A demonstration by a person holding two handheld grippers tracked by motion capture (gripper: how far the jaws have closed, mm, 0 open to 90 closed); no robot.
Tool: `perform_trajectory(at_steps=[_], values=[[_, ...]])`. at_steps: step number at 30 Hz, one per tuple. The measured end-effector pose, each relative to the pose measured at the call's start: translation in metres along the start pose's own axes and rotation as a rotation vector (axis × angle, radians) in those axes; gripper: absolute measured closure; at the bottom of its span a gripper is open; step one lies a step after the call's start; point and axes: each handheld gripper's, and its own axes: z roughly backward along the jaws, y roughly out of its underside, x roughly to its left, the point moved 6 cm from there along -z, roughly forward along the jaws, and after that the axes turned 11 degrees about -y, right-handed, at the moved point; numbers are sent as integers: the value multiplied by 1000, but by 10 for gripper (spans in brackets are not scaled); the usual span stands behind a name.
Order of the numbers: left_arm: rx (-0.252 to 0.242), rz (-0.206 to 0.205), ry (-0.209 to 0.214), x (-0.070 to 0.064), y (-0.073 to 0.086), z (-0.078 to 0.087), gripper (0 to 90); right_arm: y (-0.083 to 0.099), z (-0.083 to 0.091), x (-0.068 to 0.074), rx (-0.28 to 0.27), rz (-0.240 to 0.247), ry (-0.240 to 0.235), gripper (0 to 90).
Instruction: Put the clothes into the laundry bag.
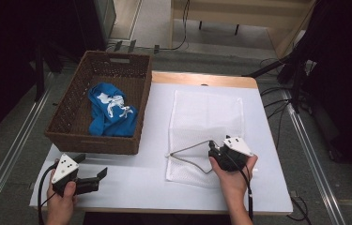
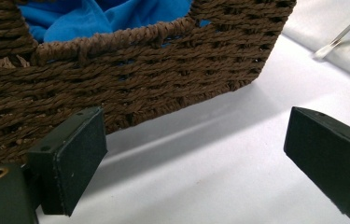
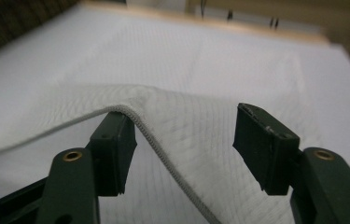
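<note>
right hand-held gripper (image 3: 184,149) spread over raised zip edge of white mesh laundry bag (image 1: 206,117), left hand-held gripper (image 2: 196,163) spread, near brown woven wicker basket (image 1: 70,136), white desk (image 1: 150,183)

Lab or studio: white table (image 1: 131,187), floor rails (image 1: 4,164), loose cables (image 1: 277,101), tripod legs (image 1: 270,70)

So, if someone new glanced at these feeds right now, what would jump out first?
Probably the bright blue cloth lying in the brown wicker basket at the table's left. Next, the white mesh bag spread flat on the right, its zippered near edge lifted into a peak over one jaw of the open right gripper. The left gripper sits open at the near-left edge, empty.
</note>
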Motion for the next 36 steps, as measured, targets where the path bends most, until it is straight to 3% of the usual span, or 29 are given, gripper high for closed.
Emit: perform_trajectory(at_steps=[2, 5, 9, 11, 14, 23, 27, 29, 31, 33, 35, 36], values=[[0, 1, -2, 0, 0, 0, 63, -14, 13, 1, -99, 7, -22, 416], [2, -5, -7, -1, 0, 0, 63, -20, 18, 1, -132, 17, -41, 422], [2, -12, -8, -1, 0, 0, 63, -12, 13, -3, -86, 6, -63, 458], [1, -11, -8, -1, 0, 0, 63, -4, 7, -7, -43, -10, -51, 503], [-2, -10, -7, -1, 0, 0, 63, 0, 2, -9, -19, -13, -32, 488], [-4, -6, -8, 0, -1, 2, 63, 34, -19, 1, 173, -9, -60, 426], [-9, -2, -8, 1, -1, 2, 63, 39, -24, 3, 229, 11, -34, 398], [-9, 0, -10, 1, -1, 2, 63, 40, -26, 0, 246, 10, -8, 401], [-10, 1, -9, 0, -1, 3, 63, 36, -29, -6, 236, -5, 19, 458], [-13, -2, -10, 0, -2, 3, 63, 34, -29, -8, 227, -8, 18, 485], [-19, -3, -10, -1, -4, 3, 63, 29, -28, -11, 208, -17, -9, 583], [-19, -3, -9, -2, -4, 3, 63, 21, -26, -14, 172, -33, -66, 672]])
